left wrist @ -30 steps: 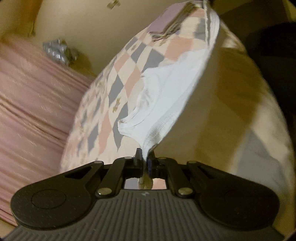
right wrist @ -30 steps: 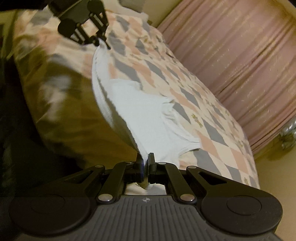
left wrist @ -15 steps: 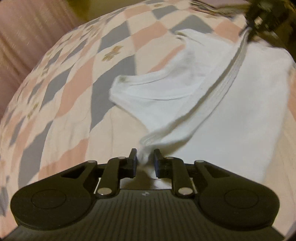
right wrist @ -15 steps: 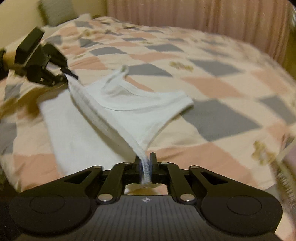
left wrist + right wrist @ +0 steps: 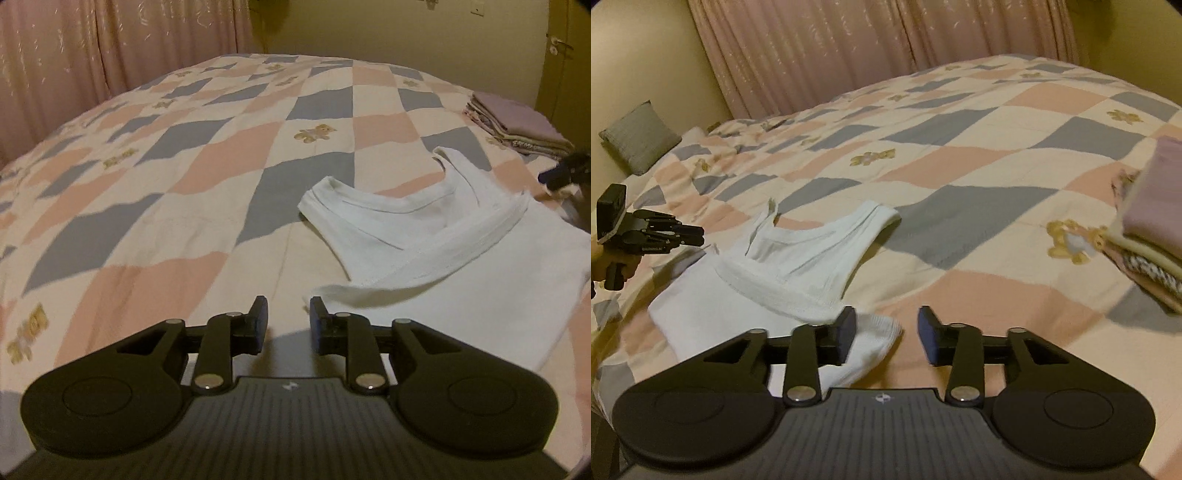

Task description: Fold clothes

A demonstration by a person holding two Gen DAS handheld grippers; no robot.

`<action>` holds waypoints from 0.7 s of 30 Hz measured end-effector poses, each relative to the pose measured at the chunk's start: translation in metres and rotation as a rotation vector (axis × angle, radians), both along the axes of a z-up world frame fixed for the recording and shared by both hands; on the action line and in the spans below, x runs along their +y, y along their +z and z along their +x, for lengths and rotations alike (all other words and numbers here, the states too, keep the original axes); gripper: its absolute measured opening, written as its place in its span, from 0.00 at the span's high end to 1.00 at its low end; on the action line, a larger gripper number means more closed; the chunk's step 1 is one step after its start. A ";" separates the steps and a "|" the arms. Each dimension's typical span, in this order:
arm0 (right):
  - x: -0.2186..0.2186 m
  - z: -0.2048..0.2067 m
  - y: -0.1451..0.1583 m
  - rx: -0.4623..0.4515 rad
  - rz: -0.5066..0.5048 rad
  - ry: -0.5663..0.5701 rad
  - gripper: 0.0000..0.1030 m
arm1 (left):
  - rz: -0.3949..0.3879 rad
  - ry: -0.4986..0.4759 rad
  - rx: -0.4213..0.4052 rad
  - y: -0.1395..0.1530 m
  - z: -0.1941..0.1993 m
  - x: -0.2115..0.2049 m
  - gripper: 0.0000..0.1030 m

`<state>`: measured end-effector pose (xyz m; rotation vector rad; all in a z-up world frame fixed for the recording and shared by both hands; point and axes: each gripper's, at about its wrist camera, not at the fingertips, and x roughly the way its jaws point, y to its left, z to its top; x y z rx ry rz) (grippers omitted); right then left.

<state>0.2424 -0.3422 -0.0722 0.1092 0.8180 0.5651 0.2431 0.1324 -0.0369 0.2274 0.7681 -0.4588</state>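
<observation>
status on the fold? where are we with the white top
Done: white tank top lies on the quilt, hem folded up once toward the straps; a folded stack sits beside it. In hand: nothing, left gripper and right gripper both open. Left: likely another fold, then stacking.

big bed with a pink, grey and cream diamond-patchwork quilt [image 5: 207, 166] dotted with little teddy bear prints, shiny pink pleated curtains [image 5: 886, 48] hung behind it, small grey cushion [image 5: 639, 136] sat against the cream wall, yellowish door [image 5: 565, 55] was off to one side
</observation>
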 end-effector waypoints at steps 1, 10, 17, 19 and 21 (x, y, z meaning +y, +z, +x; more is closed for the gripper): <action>0.000 -0.003 -0.001 0.004 -0.001 -0.002 0.58 | -0.010 -0.001 0.010 -0.002 0.000 0.000 0.77; 0.004 -0.011 -0.020 0.039 0.019 -0.036 0.56 | -0.090 0.007 0.059 -0.019 0.007 -0.010 0.79; 0.011 -0.003 -0.033 0.034 0.039 -0.051 0.49 | -0.139 0.027 0.049 -0.021 0.006 -0.009 0.99; 0.011 0.000 -0.036 0.037 0.077 -0.058 0.49 | -0.157 0.038 0.040 -0.019 0.004 -0.005 0.99; 0.011 0.001 -0.036 0.043 0.110 -0.074 0.51 | -0.173 0.048 0.037 -0.016 0.002 -0.001 0.99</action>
